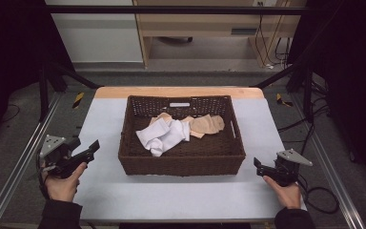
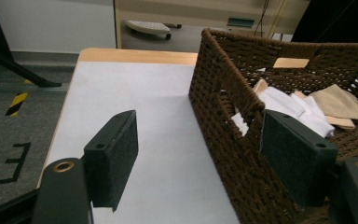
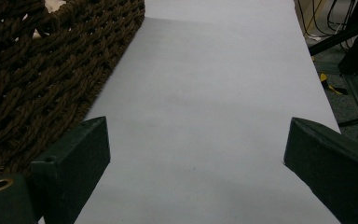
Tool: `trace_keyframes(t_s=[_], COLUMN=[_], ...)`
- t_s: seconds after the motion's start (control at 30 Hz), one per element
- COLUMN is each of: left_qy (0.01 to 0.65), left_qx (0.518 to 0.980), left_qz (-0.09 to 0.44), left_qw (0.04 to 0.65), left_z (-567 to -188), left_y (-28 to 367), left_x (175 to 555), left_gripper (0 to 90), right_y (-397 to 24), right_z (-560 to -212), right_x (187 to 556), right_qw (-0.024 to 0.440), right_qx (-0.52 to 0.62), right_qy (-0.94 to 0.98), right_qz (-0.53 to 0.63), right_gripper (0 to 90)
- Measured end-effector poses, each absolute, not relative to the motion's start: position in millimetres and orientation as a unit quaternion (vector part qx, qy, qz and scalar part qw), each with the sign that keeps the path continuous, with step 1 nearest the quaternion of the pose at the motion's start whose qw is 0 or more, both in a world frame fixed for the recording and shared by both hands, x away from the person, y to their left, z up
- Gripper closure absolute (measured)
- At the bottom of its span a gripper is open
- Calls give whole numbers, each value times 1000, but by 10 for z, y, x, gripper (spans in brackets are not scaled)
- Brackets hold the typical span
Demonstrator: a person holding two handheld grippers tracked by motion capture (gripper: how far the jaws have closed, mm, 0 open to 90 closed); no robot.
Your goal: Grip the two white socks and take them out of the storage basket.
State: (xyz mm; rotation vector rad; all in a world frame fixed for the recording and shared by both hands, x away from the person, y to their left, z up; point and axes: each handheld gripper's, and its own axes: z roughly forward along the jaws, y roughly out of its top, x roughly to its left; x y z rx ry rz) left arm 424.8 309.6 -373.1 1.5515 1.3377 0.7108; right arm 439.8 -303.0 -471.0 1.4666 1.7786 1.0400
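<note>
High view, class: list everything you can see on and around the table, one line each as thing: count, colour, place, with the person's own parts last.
Basket: one, dark brown woven, middle of the table.
White cloth: one bundle, white, inside the basket, left of centre.
Beige cloth: a few pieces, count unclear, tan, inside the basket toward its right and back.
Table: one, pale grey top with a wooden strip at the far edge.
Cables: several, black, on the floor at the right.
Striped tape marks: two, yellow and black, on the floor near the far corners.
Left gripper: one, black, jaws apart, left of the basket.
Right gripper: one, black, jaws apart, right of the basket.
Hands: two, at the near edge, each holding a gripper.
</note>
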Motion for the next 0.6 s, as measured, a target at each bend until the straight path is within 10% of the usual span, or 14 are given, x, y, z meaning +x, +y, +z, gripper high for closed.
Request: trace_keyframes(t_s=[0.6], left_qy=[512], left_qx=[630], left_qz=[289], left_qw=[508], left_z=[-3377], left_y=[2733], left_x=[4515], left_gripper=[270], right_y=[-3013], right_z=[-4730], right_x=[4392], right_qw=[307], right_qx=[547], right_qy=[681], right_qz=[378], right_gripper=[75])
